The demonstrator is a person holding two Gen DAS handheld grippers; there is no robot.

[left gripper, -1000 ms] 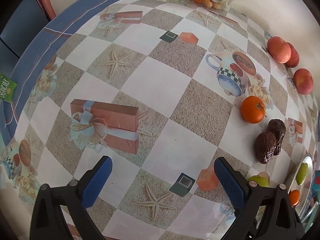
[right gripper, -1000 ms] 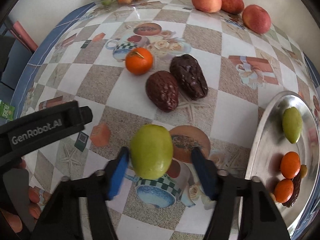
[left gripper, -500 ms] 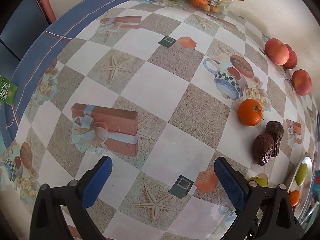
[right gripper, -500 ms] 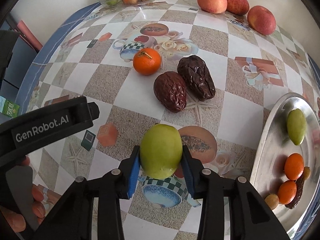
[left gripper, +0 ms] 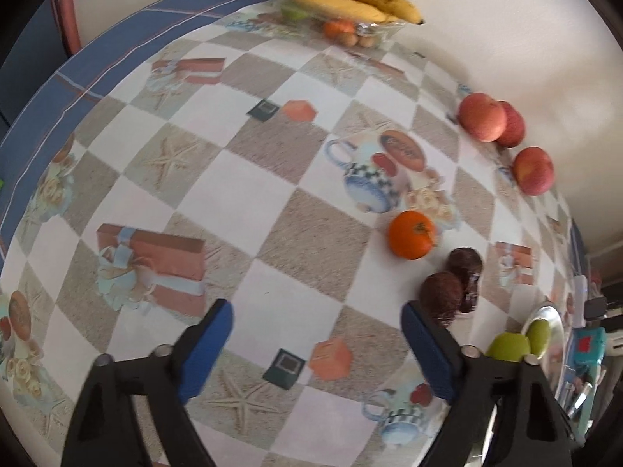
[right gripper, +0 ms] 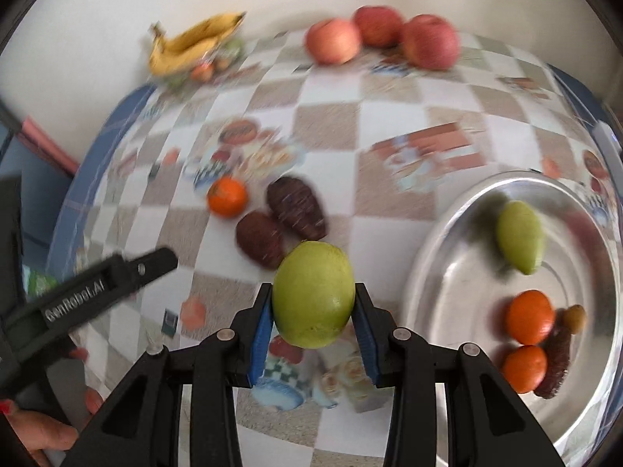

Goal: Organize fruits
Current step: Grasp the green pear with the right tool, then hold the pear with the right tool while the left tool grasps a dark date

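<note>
My right gripper is shut on a round green fruit and holds it above the tablecloth, just left of the silver tray. Inside the tray lie a smaller green fruit, two oranges and a dark date. An orange and two big brown dates rest on the cloth ahead. My left gripper stands open over bare cloth, with the orange and dates to its right. The held green fruit shows at the left wrist view's right edge.
Three red apples line the far edge by the wall. A clear box with bananas on top sits at the far left corner. The blue table border marks the left edge. A hand holds the left gripper's handle.
The right gripper shut on the green fruit, lifted it off the cloth and swung right toward the tray. The left gripper shifted slightly and stayed open.
</note>
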